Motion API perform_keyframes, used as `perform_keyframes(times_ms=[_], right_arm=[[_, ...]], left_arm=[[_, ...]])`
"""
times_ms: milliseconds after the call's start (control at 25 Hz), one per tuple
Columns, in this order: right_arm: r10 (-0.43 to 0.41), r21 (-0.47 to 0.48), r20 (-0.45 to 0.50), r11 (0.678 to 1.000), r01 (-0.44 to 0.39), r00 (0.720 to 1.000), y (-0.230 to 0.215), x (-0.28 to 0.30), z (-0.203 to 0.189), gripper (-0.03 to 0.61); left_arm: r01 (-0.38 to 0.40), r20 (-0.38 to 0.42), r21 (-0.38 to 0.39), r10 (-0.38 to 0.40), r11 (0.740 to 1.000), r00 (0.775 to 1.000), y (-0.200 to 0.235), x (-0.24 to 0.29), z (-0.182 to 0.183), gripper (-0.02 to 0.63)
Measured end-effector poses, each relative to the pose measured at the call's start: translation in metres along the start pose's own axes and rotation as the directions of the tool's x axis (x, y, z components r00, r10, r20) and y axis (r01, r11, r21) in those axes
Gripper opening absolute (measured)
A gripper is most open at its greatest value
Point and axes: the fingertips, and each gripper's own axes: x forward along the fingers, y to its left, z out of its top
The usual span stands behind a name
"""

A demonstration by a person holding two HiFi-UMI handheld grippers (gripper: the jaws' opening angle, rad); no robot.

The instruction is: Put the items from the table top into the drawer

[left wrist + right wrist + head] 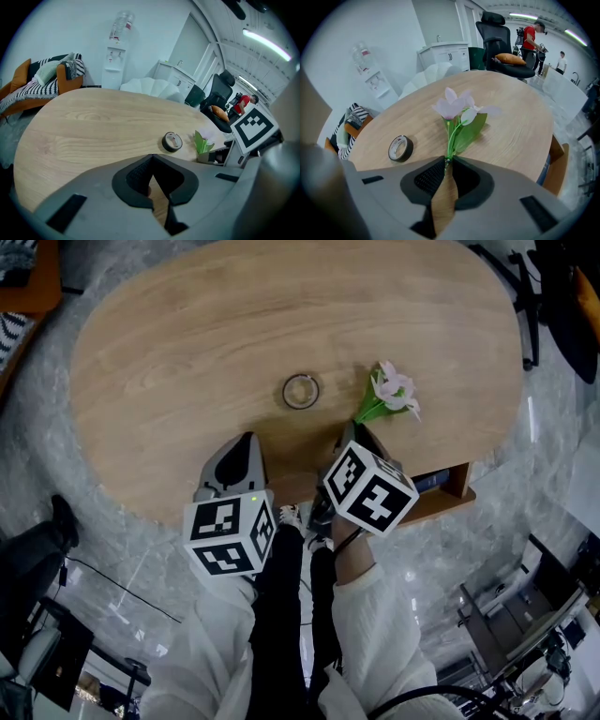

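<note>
Worktop [187,352]: one tape roll [301,391], one flower [392,395]. My right claw [447,161] is pinched tight on the flower's stem. My left claw [151,159] is closed, holding nothing.

No legible words, numbers or brands. Square black-and-white coded markers, bearing no letters, cover the cube [230,532] of the left gripper [247,437] and that of the right gripper [352,426]. Print inside the tape roll [400,148] is too small to read.
</note>
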Motion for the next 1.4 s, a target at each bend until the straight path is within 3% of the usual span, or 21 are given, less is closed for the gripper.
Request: perform_keyframes(times_ms=[680,1400], right_arm=[[0.001,0.025,0.077,1.000,-0.003,0.997,-0.041,-0.035,0.001,0.103],[-0.052,0.137,0.114,0.990,0.036,0.992,-0.149,-0.093,-0.026,0.103]], left_arm=[[0.035,0.008,0.036,-0.035,0.999,0.999,-0.037,-0.009,-0.014,-0.006],[0.132,-0.006,0.145,-0.132,0.981,0.991,-0.143,-0.020,-0.055,-0.006]])
